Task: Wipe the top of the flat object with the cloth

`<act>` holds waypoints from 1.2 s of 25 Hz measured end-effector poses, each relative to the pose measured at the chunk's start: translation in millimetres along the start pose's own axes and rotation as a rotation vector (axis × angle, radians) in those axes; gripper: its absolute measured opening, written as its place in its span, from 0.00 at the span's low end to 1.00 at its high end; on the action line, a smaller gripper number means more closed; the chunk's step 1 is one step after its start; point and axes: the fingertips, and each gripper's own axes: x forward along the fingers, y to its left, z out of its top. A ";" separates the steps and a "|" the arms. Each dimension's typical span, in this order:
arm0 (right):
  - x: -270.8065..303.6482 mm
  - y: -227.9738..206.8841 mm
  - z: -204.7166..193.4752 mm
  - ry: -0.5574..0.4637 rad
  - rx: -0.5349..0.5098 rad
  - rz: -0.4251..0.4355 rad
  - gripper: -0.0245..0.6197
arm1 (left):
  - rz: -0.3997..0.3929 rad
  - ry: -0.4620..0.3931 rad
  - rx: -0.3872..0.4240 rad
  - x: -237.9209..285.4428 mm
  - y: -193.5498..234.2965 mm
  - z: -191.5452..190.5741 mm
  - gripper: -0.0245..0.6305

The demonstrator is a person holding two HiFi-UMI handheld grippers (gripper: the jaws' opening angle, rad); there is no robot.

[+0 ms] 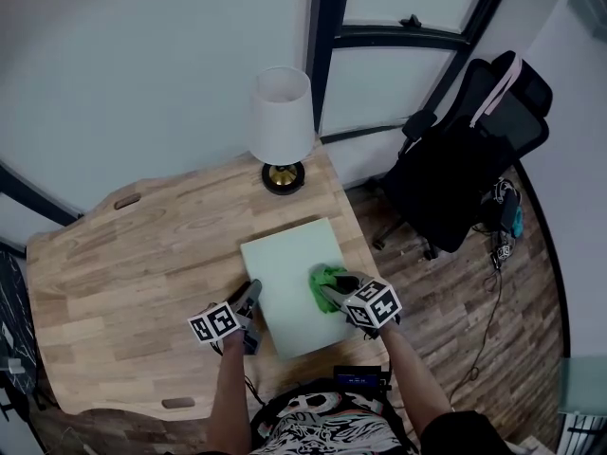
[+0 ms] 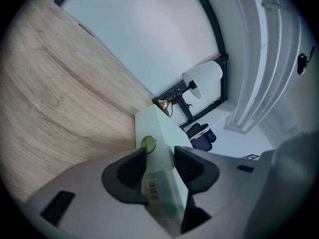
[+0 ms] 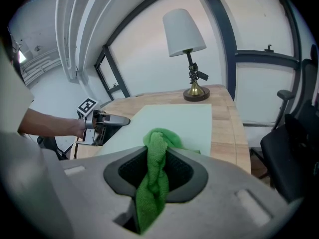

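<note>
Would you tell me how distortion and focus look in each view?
Head view: fisheye bows the table edge, corners darken. Left gripper view: the pale board blurs near the jaws. Right gripper view: window frames curve; the green cloth looks fairly sharp.

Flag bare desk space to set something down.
Bare wood: the wide stretch of desk left of the flat board and lamp. Crowded: right front, where the left gripper clamps the board's edge and the right gripper holds the cloth on it.
</note>
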 end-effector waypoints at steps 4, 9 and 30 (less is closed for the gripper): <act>2.9 -4.8 6.5 -0.003 0.006 -0.007 0.18 | 0.000 0.003 0.001 0.1 -0.5 -0.3 0.31; 8.1 -12.8 17.0 -0.007 0.017 -0.027 0.18 | 0.000 0.020 0.015 0.3 -2.0 -0.4 0.31; 33.2 -45.0 59.2 -0.021 0.051 -0.104 0.18 | 0.026 0.034 0.048 -1.0 -1.2 4.2 0.31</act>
